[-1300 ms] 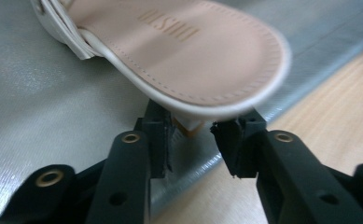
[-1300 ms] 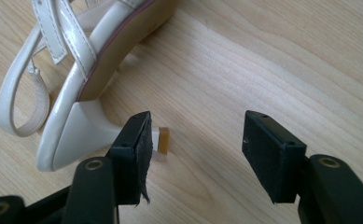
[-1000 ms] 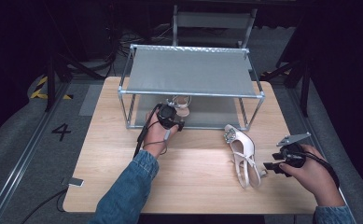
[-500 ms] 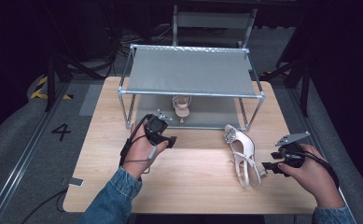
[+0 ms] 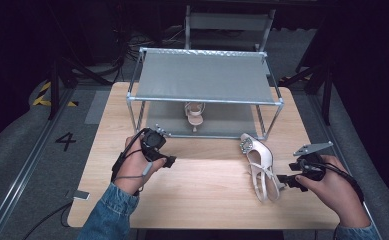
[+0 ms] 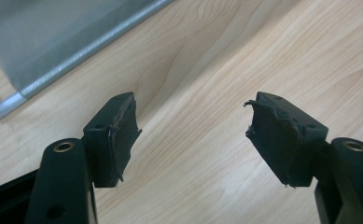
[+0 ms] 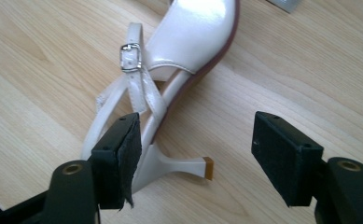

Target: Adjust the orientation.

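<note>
A pale heeled sandal [image 5: 195, 114] stands on the lower shelf of a metal rack [image 5: 202, 100]. Its mate [image 5: 260, 164] lies on its side on the wooden table [image 5: 207, 200], right of the middle. My left gripper [image 5: 166, 159] hovers over the table in front of the rack; its jaws [image 6: 193, 140] have just been opening and are open with nothing between them. My right gripper [image 5: 282, 178] is at the lying sandal's heel end. Its jaws [image 7: 198, 135] have just been opening too; the thin heel [image 7: 188, 164] shows between them, and neither pad presses on it.
The rack's grey top shelf [image 5: 204, 75] covers the back half of the table, and its lower corner bar [image 6: 76, 51] is close to my left gripper. A chair [image 5: 229, 22] stands behind. A small device [image 5: 81, 195] lies at the table's front left edge.
My left gripper has pulled back out of the rack toward the near left, leaving the sandal on the lower shelf. The right hand has stayed by the lying sandal.
</note>
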`<action>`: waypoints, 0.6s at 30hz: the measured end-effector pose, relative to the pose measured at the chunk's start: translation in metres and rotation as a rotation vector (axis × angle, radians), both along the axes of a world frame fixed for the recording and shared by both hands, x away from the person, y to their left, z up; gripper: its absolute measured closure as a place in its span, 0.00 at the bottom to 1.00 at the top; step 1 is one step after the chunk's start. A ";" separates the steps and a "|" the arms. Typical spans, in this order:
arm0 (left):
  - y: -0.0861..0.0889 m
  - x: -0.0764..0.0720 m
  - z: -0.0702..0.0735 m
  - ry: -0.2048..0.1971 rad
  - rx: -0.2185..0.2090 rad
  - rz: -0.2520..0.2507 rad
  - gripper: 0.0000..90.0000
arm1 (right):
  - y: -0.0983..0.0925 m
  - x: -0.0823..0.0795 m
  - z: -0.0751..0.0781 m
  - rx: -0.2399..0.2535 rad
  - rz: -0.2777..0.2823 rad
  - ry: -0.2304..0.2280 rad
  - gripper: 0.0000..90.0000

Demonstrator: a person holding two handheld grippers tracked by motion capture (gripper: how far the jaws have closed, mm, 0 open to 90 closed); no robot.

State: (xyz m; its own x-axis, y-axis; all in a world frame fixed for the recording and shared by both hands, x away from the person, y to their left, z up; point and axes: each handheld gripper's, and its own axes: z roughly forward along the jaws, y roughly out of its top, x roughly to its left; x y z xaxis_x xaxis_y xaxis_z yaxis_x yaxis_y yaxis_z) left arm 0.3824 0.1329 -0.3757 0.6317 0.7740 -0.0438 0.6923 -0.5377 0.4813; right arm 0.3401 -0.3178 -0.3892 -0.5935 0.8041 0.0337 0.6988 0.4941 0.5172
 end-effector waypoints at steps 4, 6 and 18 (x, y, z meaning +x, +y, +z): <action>0.007 -0.001 -0.005 0.021 0.022 0.002 0.35 | 0.007 -0.001 0.001 -0.012 0.008 -0.011 0.35; 0.009 0.000 -0.007 0.031 0.030 0.002 0.35 | 0.010 0.000 0.002 -0.009 0.006 -0.014 0.35; 0.011 -0.004 -0.010 0.019 0.068 0.003 0.35 | 0.038 0.007 -0.015 -0.038 0.029 0.024 0.29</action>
State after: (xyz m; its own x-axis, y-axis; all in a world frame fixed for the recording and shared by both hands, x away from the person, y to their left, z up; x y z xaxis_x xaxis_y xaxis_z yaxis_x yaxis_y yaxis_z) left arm 0.3785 0.1443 -0.3853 0.6286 0.7777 -0.0035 0.7029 -0.5662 0.4306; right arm 0.3475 -0.2795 -0.4038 -0.6157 0.7878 0.0178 0.6960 0.5331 0.4811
